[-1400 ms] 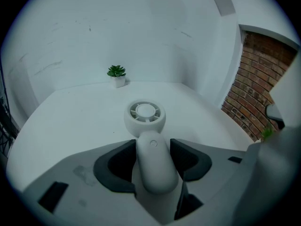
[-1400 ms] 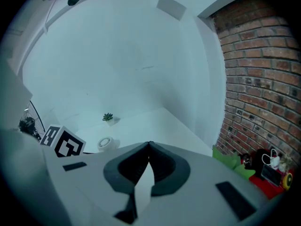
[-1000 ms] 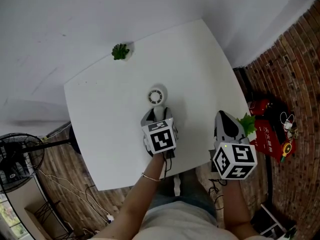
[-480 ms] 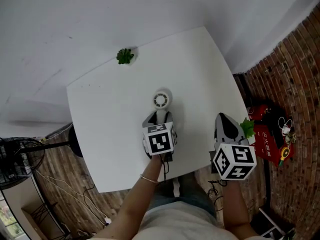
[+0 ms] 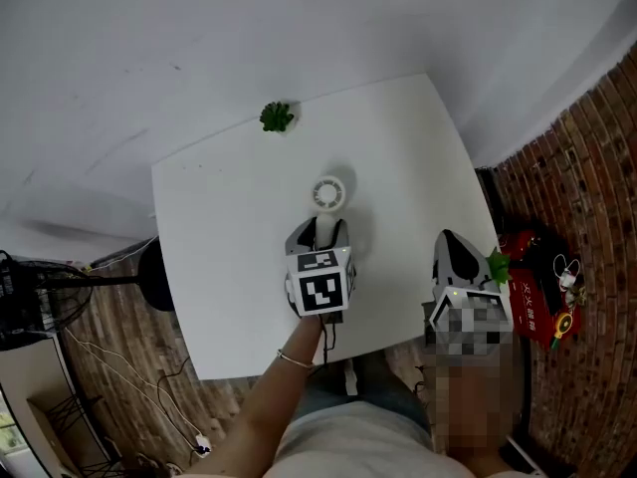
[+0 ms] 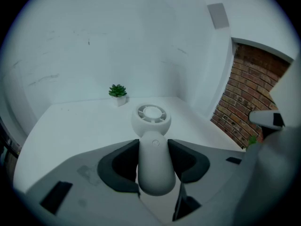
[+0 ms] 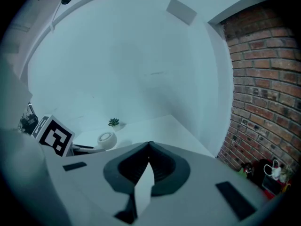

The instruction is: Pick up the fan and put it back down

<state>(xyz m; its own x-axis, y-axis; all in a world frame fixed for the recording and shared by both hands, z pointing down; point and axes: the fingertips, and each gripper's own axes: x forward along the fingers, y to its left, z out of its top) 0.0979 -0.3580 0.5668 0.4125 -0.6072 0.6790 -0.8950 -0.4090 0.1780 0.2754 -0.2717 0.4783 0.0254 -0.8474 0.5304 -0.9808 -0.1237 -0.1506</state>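
Note:
A small white hand-held fan (image 5: 328, 192) with a round head lies along the jaws of my left gripper (image 5: 320, 235) over the middle of the white table (image 5: 219, 257). In the left gripper view its handle (image 6: 154, 166) fills the gap of my left gripper (image 6: 154, 149), whose jaws have just been closing and now press on it from both sides. The head (image 6: 151, 119) points away towards the wall. My right gripper (image 5: 458, 252) hangs at the table's right front corner, its tips meeting (image 7: 149, 145) with nothing between them.
A little potted plant (image 5: 277, 118) stands at the table's far edge. Right of the table are a brick wall (image 5: 587, 147), red items on the floor (image 5: 532, 272) and a green plant (image 5: 495, 265). A floor fan's stand (image 5: 154, 277) is at the left.
The left gripper's jaws have come in onto the fan's handle, and gripper and fan have risen slightly. The right gripper has hardly moved.

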